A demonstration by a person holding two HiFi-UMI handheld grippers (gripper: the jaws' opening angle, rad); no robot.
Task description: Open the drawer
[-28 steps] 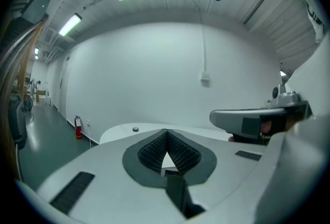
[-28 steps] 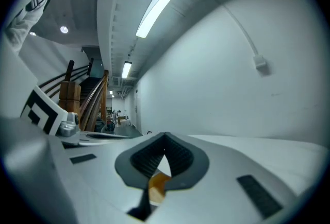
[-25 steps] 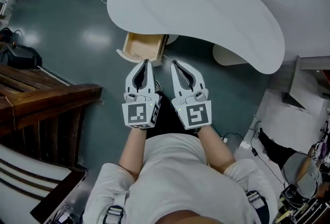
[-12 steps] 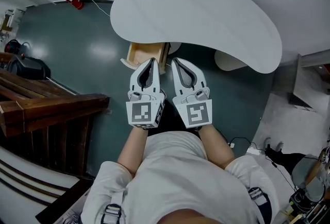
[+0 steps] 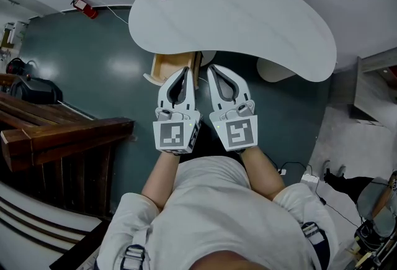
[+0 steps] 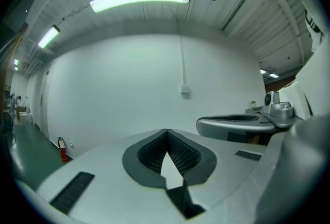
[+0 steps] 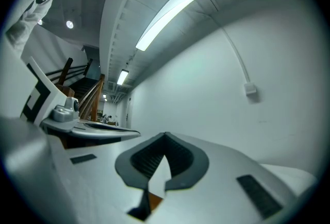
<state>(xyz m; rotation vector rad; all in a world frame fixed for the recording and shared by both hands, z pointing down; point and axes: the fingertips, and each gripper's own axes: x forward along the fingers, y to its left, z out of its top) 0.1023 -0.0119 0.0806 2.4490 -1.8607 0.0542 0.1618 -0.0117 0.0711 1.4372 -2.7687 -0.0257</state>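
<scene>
A light wooden drawer [image 5: 166,67] stands pulled out from under the near edge of the white curved table [image 5: 236,14]. My left gripper [image 5: 185,69] is shut and empty, and its tip overlaps the drawer's right end in the head view. My right gripper [image 5: 213,67] is beside it, also shut with nothing held. In the left gripper view the jaws [image 6: 166,131] meet at a point facing a bare white wall. The right gripper view shows its jaws [image 7: 165,135] closed the same way. The drawer is not seen in either gripper view.
Dark green floor lies around the table. A wooden stair railing [image 5: 62,132] is at the left, with a black object [image 5: 31,90] behind it. A red fire extinguisher [image 5: 84,7] stands by the far wall. A white rounded base [image 5: 273,67] sits under the table's right side, and cables [image 5: 298,171] trail at the right.
Both grippers have lifted together and now overlap the drawer's near end in the head view. Their jaws have stayed shut and the drawer has stayed out.
</scene>
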